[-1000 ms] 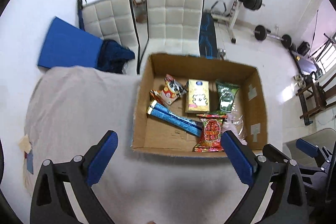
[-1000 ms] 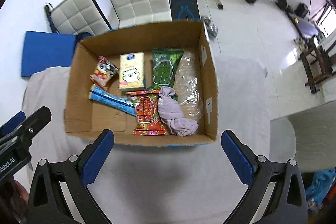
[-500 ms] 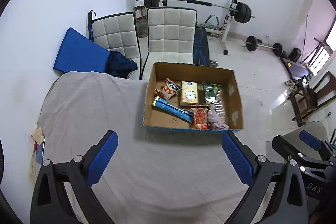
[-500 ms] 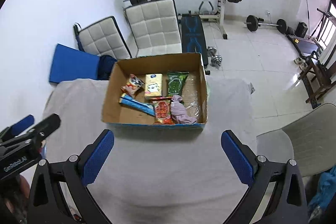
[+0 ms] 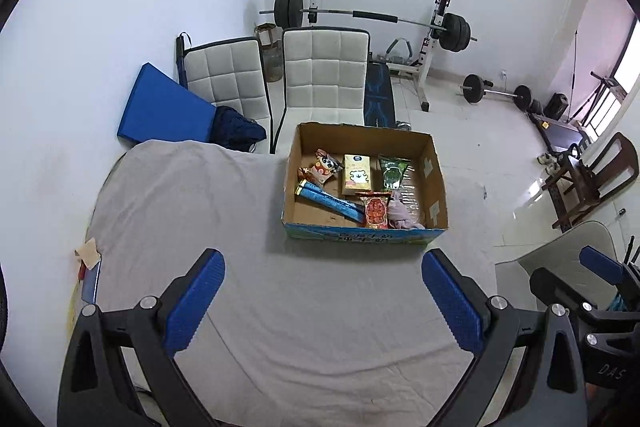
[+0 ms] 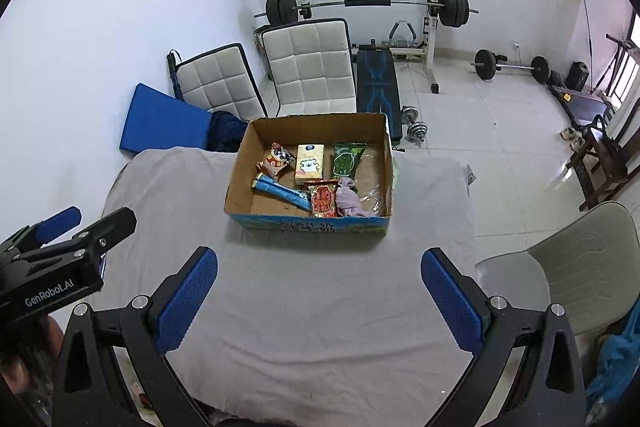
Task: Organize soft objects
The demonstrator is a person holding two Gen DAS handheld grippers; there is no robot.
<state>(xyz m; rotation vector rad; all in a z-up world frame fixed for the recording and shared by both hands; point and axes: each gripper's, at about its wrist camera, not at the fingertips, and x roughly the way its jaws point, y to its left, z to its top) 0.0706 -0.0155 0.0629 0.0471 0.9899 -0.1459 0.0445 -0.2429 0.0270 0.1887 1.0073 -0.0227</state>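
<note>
The box (image 5: 362, 233) of snacks sits on the surface (image 5: 200, 211), well beyond both left tongs (image 5: 323, 303) and right tongs (image 6: 319, 301), each spread apart, empty.

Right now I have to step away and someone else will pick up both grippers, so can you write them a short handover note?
Left gripper: open, empty, held back from the box.
Right gripper: open, empty, likewise held back.
Cardboard box sits on the grey-covered table. Inside: cartoon snack bag, yellow packet, green packet, blue tube, red packet, a lilac cloth and a clear plastic bag at the right side.
Done: every item in view lies in the box; none on the cloth outside it.
Left: seemingly nothing to collect; maybe neaten the box contents.
</note>
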